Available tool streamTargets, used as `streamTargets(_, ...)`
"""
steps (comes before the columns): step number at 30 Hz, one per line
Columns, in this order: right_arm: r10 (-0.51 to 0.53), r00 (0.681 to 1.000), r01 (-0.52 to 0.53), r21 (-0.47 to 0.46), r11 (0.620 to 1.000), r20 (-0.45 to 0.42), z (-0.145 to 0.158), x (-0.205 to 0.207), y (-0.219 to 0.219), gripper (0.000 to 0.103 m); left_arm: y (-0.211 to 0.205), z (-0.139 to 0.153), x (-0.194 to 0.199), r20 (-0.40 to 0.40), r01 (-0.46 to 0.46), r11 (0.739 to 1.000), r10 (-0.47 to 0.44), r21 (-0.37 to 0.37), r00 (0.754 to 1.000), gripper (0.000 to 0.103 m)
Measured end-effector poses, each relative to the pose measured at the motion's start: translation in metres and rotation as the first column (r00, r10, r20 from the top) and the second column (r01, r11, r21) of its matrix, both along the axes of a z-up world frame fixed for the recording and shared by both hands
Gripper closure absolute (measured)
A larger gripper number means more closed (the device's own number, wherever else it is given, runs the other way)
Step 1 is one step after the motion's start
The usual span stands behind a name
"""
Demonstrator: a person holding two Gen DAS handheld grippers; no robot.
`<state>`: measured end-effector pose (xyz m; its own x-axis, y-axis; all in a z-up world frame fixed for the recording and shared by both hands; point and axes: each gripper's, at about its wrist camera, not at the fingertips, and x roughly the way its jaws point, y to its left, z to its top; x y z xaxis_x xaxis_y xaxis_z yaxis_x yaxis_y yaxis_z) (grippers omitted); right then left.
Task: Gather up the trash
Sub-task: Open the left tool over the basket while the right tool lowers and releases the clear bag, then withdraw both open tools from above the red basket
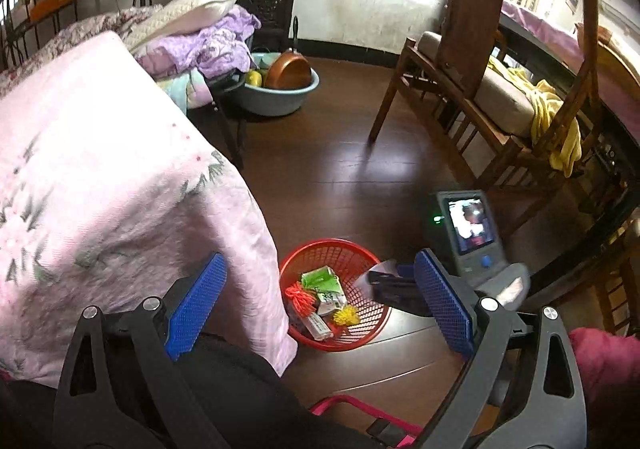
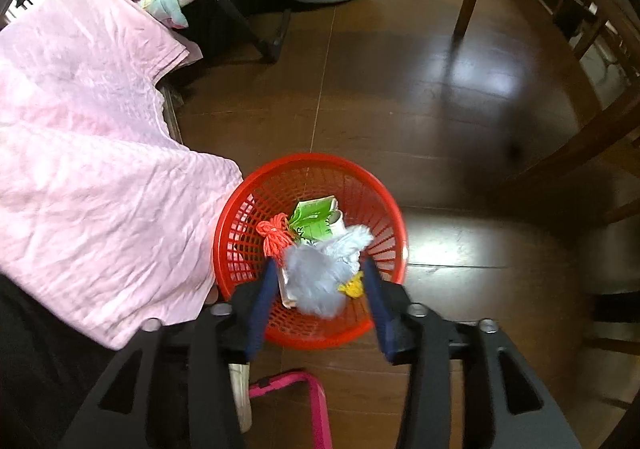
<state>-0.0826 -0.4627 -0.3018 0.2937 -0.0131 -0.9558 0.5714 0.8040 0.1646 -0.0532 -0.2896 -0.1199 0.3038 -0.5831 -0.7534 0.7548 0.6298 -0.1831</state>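
Beside the pink quilted bedspread [image 2: 92, 153], the round red plastic mesh basket [image 2: 240, 217] is being positioned directly beneath the right gripper [image 2: 320, 281], whose spread jaws are flanking a crumpled white tissue wad [image 2: 320, 273]; the left gripper [image 1: 320, 305] is being held wide and empty farther off.

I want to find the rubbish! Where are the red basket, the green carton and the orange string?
red basket [image 2: 308, 161]: right wrist view, far rim.
green carton [image 2: 310, 217]: right wrist view, green printed face.
orange string [image 2: 274, 235]: right wrist view, middle of the bundle.
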Motion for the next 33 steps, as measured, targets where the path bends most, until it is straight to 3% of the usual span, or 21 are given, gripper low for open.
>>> streamTargets(7,-0.022,0.999,0.023,-0.002,1.0,0.038,0.004,0.001,-0.005,0.047,-0.001,-0.003,0.005,-0.031,-0.003,1.0,0.003,-0.007,1.0,0.011)
streamTargets(13,-0.073,0.997,0.073,0.006,0.997,0.033,0.008,-0.004,-0.013,0.042,-0.006,-0.003,0.0,0.0,0.006,1.0,-0.006,0.022,1.0,0.011)
streamTargets(23,-0.058,0.998,0.059,-0.031,0.998,0.03,0.02,-0.007,-0.008,0.037,-0.005,0.003,-0.008,0.066,0.001,1.0,-0.003,0.031,0.998,0.007)
streamTargets(33,-0.037,0.998,0.041,-0.091,0.995,0.045,0.047,-0.017,0.0,0.033,-0.011,-0.004,-0.008,0.064,-0.01,0.996,0.004,0.094,0.998,0.007)
